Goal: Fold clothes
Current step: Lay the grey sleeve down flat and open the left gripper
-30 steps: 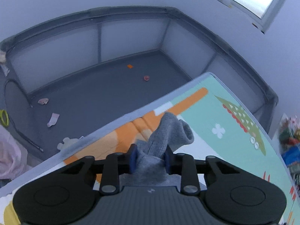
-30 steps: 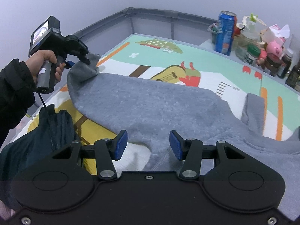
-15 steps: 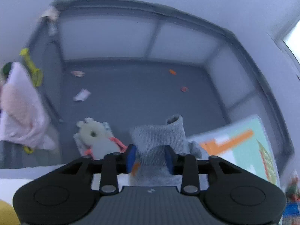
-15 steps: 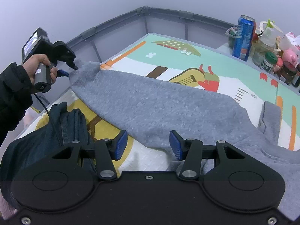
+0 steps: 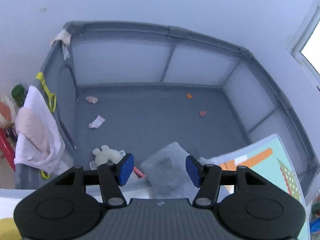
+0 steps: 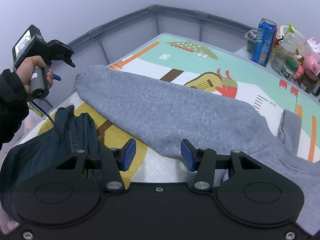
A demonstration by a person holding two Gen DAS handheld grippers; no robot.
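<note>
A grey sweatshirt point(image 6: 160, 108) lies on the colourful play mat point(image 6: 180, 60), one sleeve stretched out to the mat's left edge. In the left wrist view the sleeve's cuff point(image 5: 166, 166) lies between the blue pads of my left gripper point(image 5: 159, 169). Its jaws are opening and neither pad touches the cloth. The right wrist view shows that left gripper point(image 6: 65, 71) in a person's hand point(image 6: 36, 68), just off the cuff's end point(image 6: 86, 76). My right gripper point(image 6: 158, 155) hovers open over the sleeve's near edge, gripping nothing.
Folded dark jeans point(image 6: 60, 136) lie at the mat's near left. A blue can point(image 6: 264, 42), jars and a pink toy crowd the far right. Beyond the mat's edge is a grey playpen point(image 5: 160, 120) with a plush toy point(image 5: 106, 156) and scraps; a pink cloth point(image 5: 36, 136) hangs on its rail.
My left gripper drew the sleeve out leftward to the mat's edge, then widened its jaws and let go of the cuff. The sleeve now lies flat. My right gripper has hardly moved.
</note>
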